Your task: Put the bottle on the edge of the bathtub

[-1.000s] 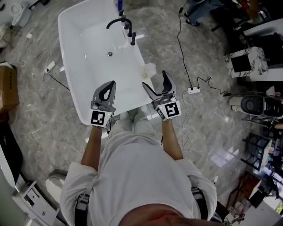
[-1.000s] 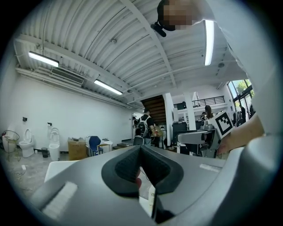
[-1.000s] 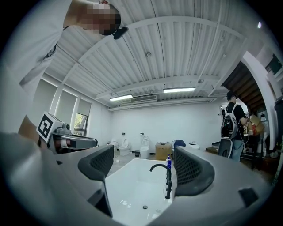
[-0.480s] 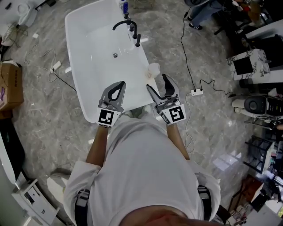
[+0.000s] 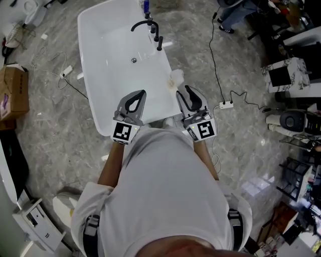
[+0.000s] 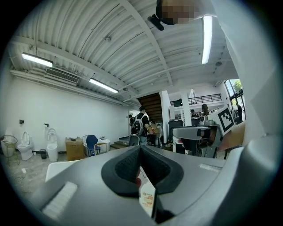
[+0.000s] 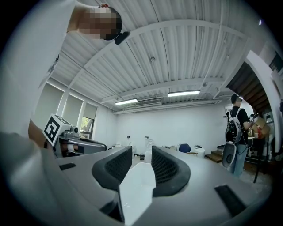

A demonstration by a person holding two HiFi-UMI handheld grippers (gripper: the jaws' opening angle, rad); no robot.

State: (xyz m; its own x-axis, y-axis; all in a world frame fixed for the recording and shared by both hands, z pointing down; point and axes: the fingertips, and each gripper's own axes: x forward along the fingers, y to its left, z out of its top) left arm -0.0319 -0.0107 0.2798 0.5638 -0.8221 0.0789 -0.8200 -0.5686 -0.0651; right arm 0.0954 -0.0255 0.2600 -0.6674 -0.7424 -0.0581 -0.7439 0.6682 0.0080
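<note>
A white bathtub (image 5: pixel 89 75) lies ahead of me in the head view, with a black faucet (image 5: pixel 146 24) on its far right rim. A blue bottle (image 5: pixel 146 6) stands on the rim just beyond the faucet. A pale whitish object (image 5: pixel 175 78) rests on the right rim nearer me; I cannot tell what it is. My left gripper (image 5: pixel 139 94) (image 6: pixel 140 148) hovers over the tub's near end, shut and holding nothing. My right gripper (image 5: pixel 183 91) (image 7: pixel 141 153) is beside the near right rim. Its jaws are closing, with a narrow gap and nothing between them.
A cardboard box (image 5: pixel 13 95) sits on the marble floor at left. A white power strip (image 5: pixel 225 105) and its black cable lie on the floor right of the tub. Shelves and equipment crowd the right side. A person with a backpack (image 7: pixel 234 128) stands across the room.
The right gripper's jaws have narrowed from wide apart to a small gap. Both grippers have stayed in front of my chest while the tub slid slightly in view. The left stays shut.
</note>
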